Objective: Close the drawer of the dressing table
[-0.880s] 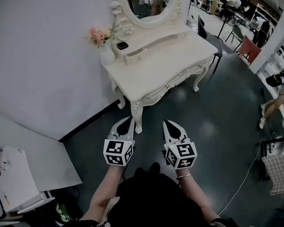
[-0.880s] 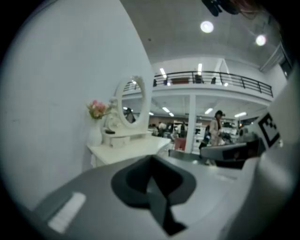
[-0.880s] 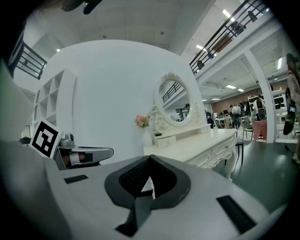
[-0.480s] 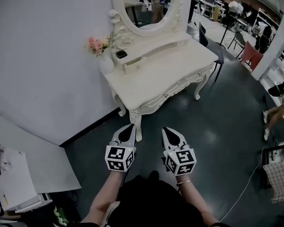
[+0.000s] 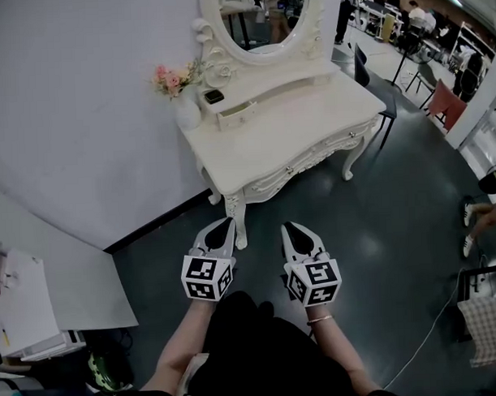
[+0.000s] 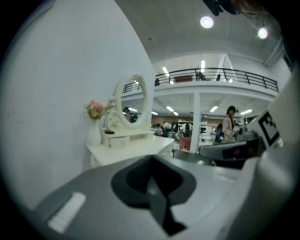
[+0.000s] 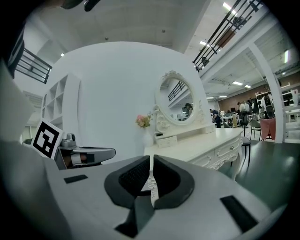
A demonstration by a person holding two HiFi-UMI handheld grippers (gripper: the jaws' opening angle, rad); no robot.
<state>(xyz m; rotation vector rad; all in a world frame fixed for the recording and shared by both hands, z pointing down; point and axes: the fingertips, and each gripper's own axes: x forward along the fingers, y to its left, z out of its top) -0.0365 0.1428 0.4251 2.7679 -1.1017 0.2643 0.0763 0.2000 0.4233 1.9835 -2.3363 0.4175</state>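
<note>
The white dressing table (image 5: 294, 122) stands ahead against the wall, under an oval mirror (image 5: 262, 14). On its raised shelf a small drawer (image 5: 235, 112) is pulled out a little; it also shows as the drawer (image 6: 123, 139) and the drawer (image 7: 167, 140) in the gripper views. My left gripper (image 5: 225, 223) and right gripper (image 5: 294, 227) hang side by side over the dark floor, short of the table's front leg. Both are shut with nothing in them, as the left gripper (image 6: 151, 159) and right gripper (image 7: 151, 159) show in their own views.
A white vase with pink flowers (image 5: 184, 102) and a small dark object (image 5: 214, 96) sit at the shelf's left end. A dark chair (image 5: 378, 71) stands right of the table. A white cabinet (image 5: 40, 306) is at my left. A person's legs (image 5: 480, 213) and a floor cable (image 5: 430, 308) are at right.
The table's front leg has come slightly nearer to the grippers in the head view. Both grippers stay shut and side by side.
</note>
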